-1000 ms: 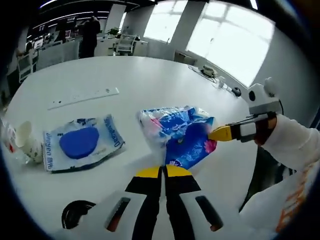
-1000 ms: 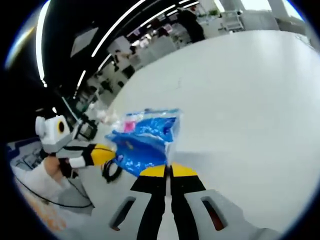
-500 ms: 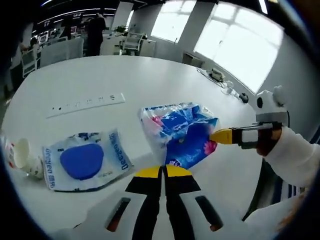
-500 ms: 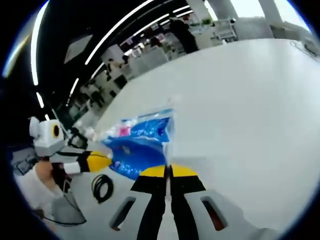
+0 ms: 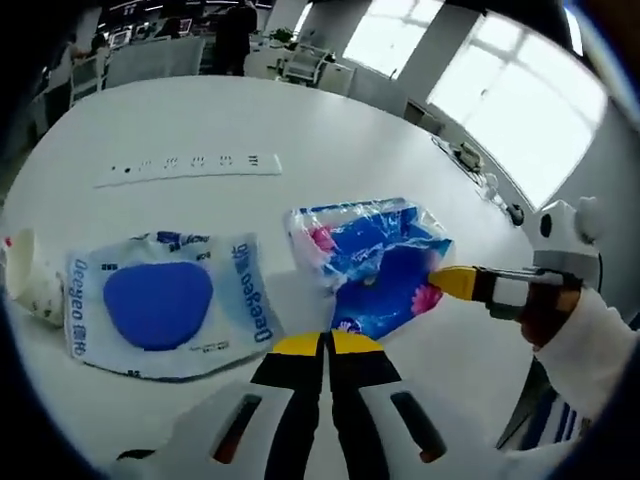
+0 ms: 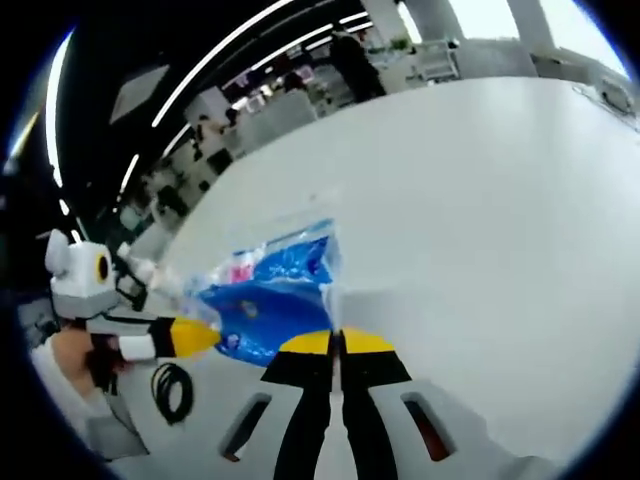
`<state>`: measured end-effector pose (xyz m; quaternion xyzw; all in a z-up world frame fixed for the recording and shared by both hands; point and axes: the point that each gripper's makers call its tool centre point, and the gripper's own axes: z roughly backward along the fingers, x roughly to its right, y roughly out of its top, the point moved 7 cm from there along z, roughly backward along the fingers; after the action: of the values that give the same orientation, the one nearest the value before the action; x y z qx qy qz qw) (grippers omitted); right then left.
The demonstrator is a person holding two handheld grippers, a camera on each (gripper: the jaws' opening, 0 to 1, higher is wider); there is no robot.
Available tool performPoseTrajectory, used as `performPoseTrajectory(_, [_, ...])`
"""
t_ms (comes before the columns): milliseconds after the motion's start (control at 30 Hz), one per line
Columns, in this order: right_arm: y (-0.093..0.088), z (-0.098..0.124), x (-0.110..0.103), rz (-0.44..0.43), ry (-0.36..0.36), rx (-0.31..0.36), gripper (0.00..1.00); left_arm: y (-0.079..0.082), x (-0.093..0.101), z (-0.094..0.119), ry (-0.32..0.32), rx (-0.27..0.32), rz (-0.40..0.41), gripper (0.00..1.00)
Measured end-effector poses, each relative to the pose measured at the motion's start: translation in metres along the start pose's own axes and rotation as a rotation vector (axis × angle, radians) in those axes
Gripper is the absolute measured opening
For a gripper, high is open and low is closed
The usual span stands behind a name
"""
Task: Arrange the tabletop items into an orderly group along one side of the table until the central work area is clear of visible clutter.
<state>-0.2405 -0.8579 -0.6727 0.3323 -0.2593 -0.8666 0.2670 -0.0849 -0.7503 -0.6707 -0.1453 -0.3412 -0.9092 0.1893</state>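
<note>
A blue plastic bag (image 5: 375, 262) with pink flower print hangs just above the white table (image 5: 330, 130), stretched between both grippers. My left gripper (image 5: 325, 341) is shut on the bag's near edge. My right gripper (image 5: 452, 282) comes in from the right, held by a hand in a white sleeve, and is shut on the bag's right corner. In the right gripper view the same bag (image 6: 262, 295) runs from my right gripper (image 6: 336, 341) to the left gripper (image 6: 192, 337). A white pouch with a blue oval (image 5: 160, 305) lies flat to the left of the bag.
A white power strip (image 5: 190, 165) lies further back on the table. A crumpled white cup (image 5: 25, 285) sits at the left edge. A coil of black cable (image 6: 170, 385) lies near the left gripper. Office desks and a person stand in the background.
Both grippers keep their hold on the bag. The left gripper view has shifted nearer the pouch and lower over the table. The cable coil has come further into the right gripper view.
</note>
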Motion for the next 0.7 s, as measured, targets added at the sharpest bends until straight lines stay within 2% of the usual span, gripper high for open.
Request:
performPoseTrajectory(300, [-0.005,-0.021,0.012,-0.005,-0.017,-0.035,0.0,-0.002,-0.006,-0.016,0.025,-0.014,0.082,0.0])
performPoseTrajectory(400, [-0.005,-0.025,0.015,-0.01,-0.021,-0.035,0.0,-0.003,-0.006,-0.019,0.028,-0.015,0.126,0.0])
performPoseTrajectory(567, [-0.006,-0.028,0.017,-0.014,-0.022,-0.039,0.0,-0.003,-0.009,-0.024,0.03,-0.028,0.137,0.0])
performPoseTrajectory(700, [-0.01,-0.031,0.018,-0.003,-0.024,-0.058,0.0,-0.004,-0.012,-0.025,0.035,-0.029,0.179,0.0])
